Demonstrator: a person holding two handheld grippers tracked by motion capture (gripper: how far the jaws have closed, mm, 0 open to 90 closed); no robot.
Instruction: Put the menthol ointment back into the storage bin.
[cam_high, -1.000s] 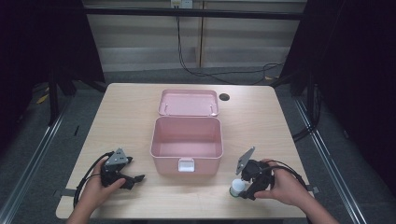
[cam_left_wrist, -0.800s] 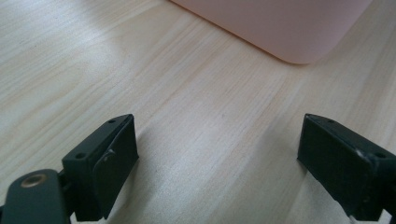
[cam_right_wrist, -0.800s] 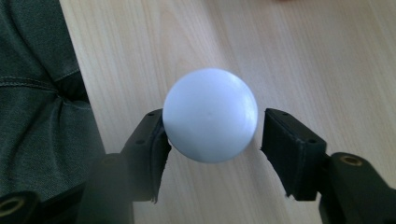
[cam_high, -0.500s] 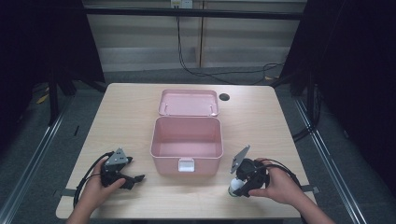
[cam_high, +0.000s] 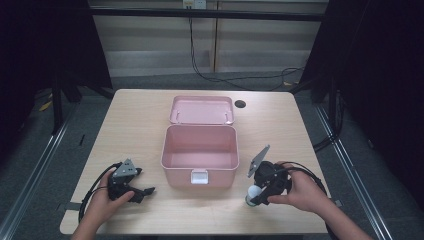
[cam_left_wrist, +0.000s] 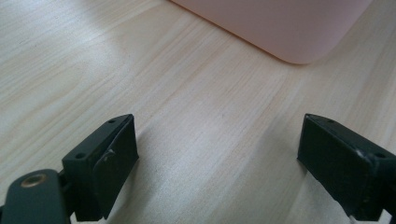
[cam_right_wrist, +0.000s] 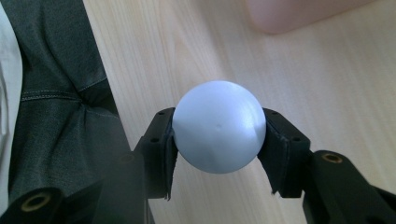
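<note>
A person at a wooden table (cam_high: 130, 125) works two hand-held grippers. The right gripper (cam_right_wrist: 217, 135), near the table's front edge & just right of the pink box (cam_high: 199, 155), clamps a pale ball (cam_right_wrist: 218, 133) between both jaws, w/ the ball low over the tabletop. The left gripper (cam_left_wrist: 217, 161) rests front-left of the box, jaws spread wide, nothing between them. The box stands open at centre, lid (cam_high: 201, 110) lying back behind it.
</note>
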